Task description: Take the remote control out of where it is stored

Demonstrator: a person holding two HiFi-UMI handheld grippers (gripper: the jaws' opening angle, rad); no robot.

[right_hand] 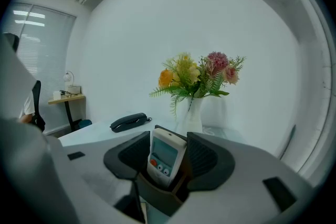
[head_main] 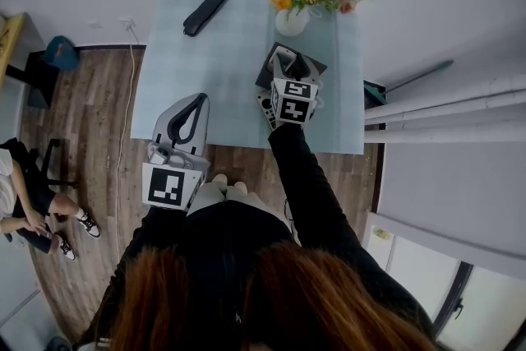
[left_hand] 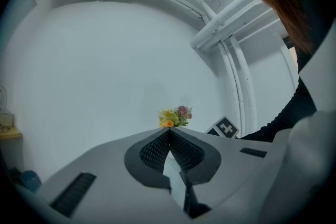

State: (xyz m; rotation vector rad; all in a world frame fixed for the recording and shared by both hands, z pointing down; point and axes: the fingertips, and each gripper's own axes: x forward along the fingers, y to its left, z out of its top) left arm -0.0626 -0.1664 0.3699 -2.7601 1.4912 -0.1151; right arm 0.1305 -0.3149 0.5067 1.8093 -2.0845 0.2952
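A white remote control (right_hand: 165, 157) with a grey screen and an orange button stands upright in a dark brown holder (right_hand: 157, 198). My right gripper (right_hand: 168, 138) is open, one jaw on each side of the remote's upper half. In the head view the right gripper (head_main: 289, 63) hangs over the dark holder (head_main: 264, 78) on the pale blue table (head_main: 230, 78); the remote is hidden under it there. My left gripper (head_main: 200, 100) is shut and empty, above the table's near edge. Its closed tips (left_hand: 169, 134) point toward the wall.
A black telephone handset (head_main: 205, 12) lies at the table's far left. A white vase of flowers (head_main: 292, 19) stands just behind the holder. A cord (head_main: 127, 94) runs down the floor at the table's left. A seated person (head_main: 25, 201) is at the far left.
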